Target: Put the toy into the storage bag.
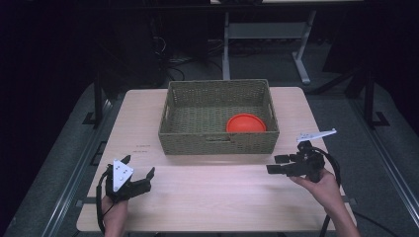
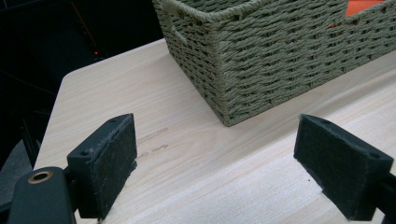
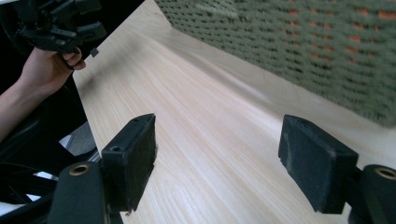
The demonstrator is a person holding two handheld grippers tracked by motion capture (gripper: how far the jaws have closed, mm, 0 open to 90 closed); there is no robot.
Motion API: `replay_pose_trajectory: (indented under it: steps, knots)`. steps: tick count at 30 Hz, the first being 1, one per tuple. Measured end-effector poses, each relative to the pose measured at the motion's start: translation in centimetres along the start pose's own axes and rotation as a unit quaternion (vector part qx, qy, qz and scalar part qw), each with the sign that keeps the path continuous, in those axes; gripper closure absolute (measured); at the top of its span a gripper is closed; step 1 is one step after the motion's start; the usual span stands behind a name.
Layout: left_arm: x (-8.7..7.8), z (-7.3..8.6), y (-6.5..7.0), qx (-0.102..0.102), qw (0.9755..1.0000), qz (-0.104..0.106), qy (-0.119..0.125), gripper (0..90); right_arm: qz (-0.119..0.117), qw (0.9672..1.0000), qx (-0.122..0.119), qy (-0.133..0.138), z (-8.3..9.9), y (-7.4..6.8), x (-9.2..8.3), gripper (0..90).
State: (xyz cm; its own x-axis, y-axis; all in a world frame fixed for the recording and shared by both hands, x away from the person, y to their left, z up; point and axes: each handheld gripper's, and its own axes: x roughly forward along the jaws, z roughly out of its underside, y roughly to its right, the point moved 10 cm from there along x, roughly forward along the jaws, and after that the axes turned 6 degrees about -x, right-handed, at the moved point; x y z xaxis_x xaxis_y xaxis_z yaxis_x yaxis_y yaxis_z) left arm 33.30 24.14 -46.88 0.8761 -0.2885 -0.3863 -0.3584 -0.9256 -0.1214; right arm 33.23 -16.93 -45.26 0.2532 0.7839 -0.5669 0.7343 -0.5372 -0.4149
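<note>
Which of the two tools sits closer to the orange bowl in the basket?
The right tool: the orange bowl lies in the basket's right half; the left tool is at the table's opposite side.

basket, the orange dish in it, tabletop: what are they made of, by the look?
Basket: woven olive-green cord or paper rope, matte; the twisted strands show clearly in the left gripper view. Orange dish: probably plastic, a smooth, uniform, slightly glossy surface; could be silicone. Tabletop: pale wood-grain, likely laminate or veneer, satin and flat; the straight grain lines show in the right gripper view.
</note>
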Motion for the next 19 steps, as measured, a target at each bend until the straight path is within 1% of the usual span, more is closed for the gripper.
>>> replay_pose_trajectory:
  steps: [3,6,7,8,9,12,13,15,16,17,18,19]
  knots:
    - [0.0,0.0,0.0,-0.002,1.0000,0.000,-0.001,12.7,0.001,1.0000,0.007,-0.002,0.8,0.3,0.0,27.0]
    - [0.1,0.0,-0.1,-0.002,1.0000,0.000,-0.001,12.7,-0.004,0.9999,0.015,-0.002,1.7,0.6,0.0,27.0]
    - [0.1,0.1,0.0,-0.001,1.0000,0.000,-0.002,12.7,-0.004,0.9997,0.022,-0.005,2.0,0.5,0.0,27.0]
    - [0.1,0.1,0.0,-0.001,1.0000,0.000,-0.002,12.7,-0.004,0.9997,0.022,-0.005,2.0,0.5,0.0,27.0]
    - [0.0,0.0,0.0,-0.001,1.0000,0.000,-0.001,12.7,-0.006,0.9997,0.023,-0.003,2.5,0.6,0.0,27.0]
    - [0.1,0.0,0.1,0.001,1.0000,0.001,0.000,12.7,-0.008,0.9996,0.025,-0.004,3.1,0.6,0.0,27.0]
    - [0.1,0.1,0.1,0.001,1.0000,0.001,-0.001,12.7,-0.008,0.9995,0.032,0.001,3.7,0.7,0.0,26.9]
    - [0.1,0.1,0.0,0.000,1.0000,0.001,-0.003,12.7,-0.007,0.9995,0.031,0.006,4.2,0.7,0.1,26.1]
    - [0.1,0.1,0.0,0.000,1.0000,0.001,-0.003,12.7,-0.008,0.9992,0.037,0.014,4.6,0.5,0.1,26.0]
    - [0.2,0.1,0.0,-0.001,1.0000,0.002,-0.003,12.7,-0.013,0.9987,0.040,0.028,4.9,0.1,0.1,26.0]
    - [0.2,0.1,0.0,-0.001,1.0000,0.002,-0.003,12.7,-0.013,0.9987,0.040,0.028,4.9,0.1,0.1,26.0]
    - [0.2,0.1,0.0,-0.002,1.0000,0.002,-0.002,12.7,-0.011,0.9978,0.034,0.056,5.9,-0.7,0.2,25.8]
